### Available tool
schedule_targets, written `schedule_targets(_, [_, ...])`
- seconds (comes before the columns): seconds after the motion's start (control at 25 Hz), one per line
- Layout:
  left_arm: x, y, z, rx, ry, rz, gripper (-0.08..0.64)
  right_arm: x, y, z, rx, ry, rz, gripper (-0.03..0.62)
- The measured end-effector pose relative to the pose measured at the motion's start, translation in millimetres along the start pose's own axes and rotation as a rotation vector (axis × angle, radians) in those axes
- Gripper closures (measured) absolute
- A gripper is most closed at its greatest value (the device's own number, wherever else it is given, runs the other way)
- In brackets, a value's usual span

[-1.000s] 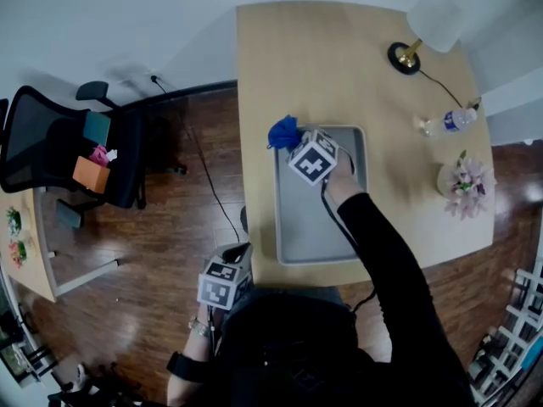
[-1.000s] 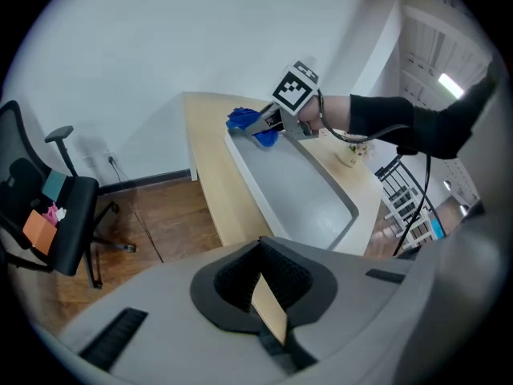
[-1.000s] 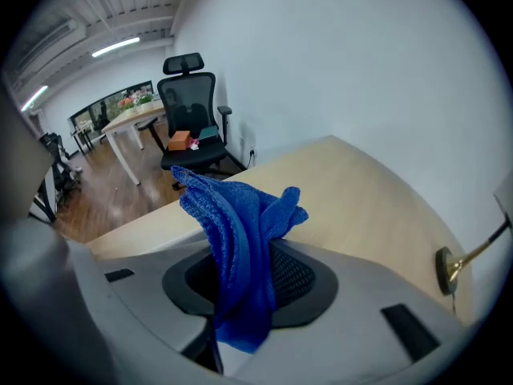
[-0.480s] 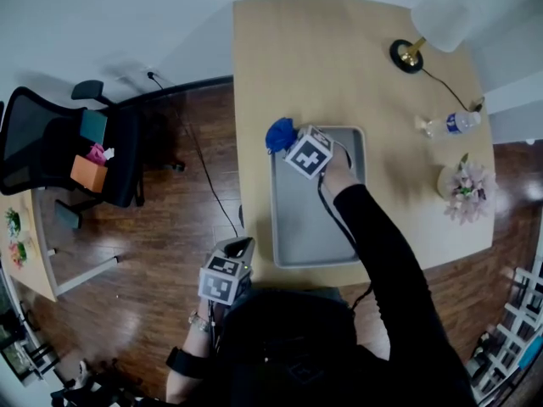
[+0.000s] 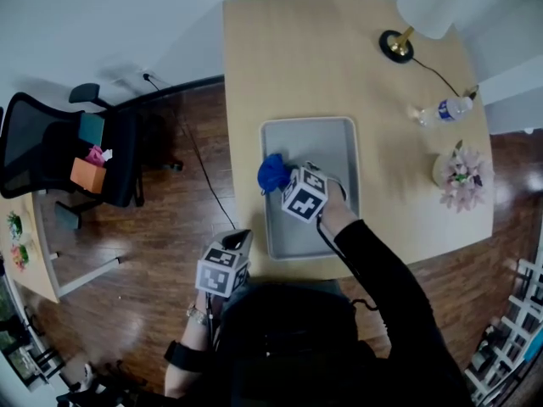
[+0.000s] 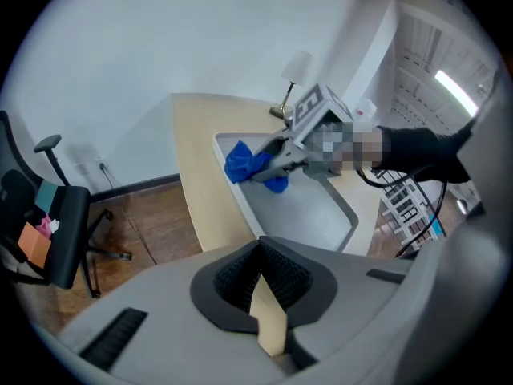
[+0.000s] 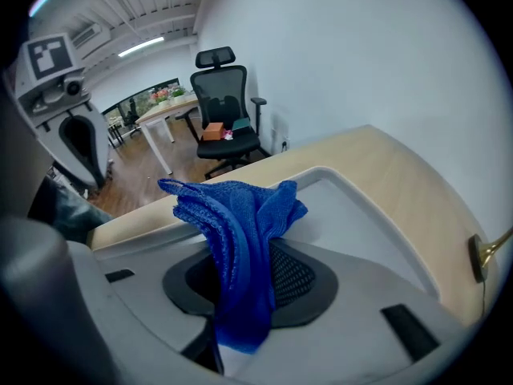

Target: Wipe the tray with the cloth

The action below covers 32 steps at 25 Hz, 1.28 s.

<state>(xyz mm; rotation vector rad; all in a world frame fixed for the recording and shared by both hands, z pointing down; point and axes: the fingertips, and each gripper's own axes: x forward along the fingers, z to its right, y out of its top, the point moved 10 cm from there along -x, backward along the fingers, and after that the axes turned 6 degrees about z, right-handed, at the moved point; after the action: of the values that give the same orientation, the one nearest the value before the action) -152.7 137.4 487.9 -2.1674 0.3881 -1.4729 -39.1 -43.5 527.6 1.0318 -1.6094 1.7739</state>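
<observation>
- Your right hand-held gripper (image 5: pixel 284 181) has slid with the cloth (image 5: pixel 271 173) from the far-left corner of the tray (image 5: pixel 335 142) to midway along its left rim.
- Its jaws are clenched on the bunched blue cloth, which sits over that rim.
- Your right forearm, in a black sleeve, reaches in over the tray's near edge, with the gripper tilted steeply down and pointing left.
- Your left hand-held gripper (image 5: pixel 241 237) hangs off the near edge of the table (image 5: pixel 288 58), left of the tray, with its jaws pressed together on nothing.
- Count: one tray, one cloth, two hand-held grippers; on the table's right side, one lamp (image 5: pixel 424 11), one bottle (image 5: pixel 443 108) and one flower pot (image 5: pixel 461 176).
</observation>
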Motion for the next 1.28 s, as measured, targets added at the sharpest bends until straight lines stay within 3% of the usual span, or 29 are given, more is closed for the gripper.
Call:
schedule_targets(0.36, [0,-1,27,0.03,-0.018,0.005,0.557,-30,-62,-124,0.039,0.197,0.019,0.46])
schedule_targets(0.64, [2,-7,36,0.055,-0.034,-0.012,0.557,-42,-72,-146,0.094,0.272,0.002,0.46])
schedule_targets(0.76, [3,-5,38,0.066,-0.04,-0.013,0.557,-37,-77,-130,0.146,0.29,0.004,0.46])
schedule_targets(0.92, [4,-2,35,0.076,-0.044,-0.013,0.557,-38,-70,-59,0.18,0.163,0.036,0.46])
schedule_targets(1.08, [6,-6,28,0.069,-0.047,-0.019,0.557,-32,-50,24,0.119,0.048,0.025,0.46])
schedule_targets(1.28, [4,-7,17,0.066,-0.029,-0.033,0.557,-14,-25,94,0.053,0.004,-0.013,0.46])
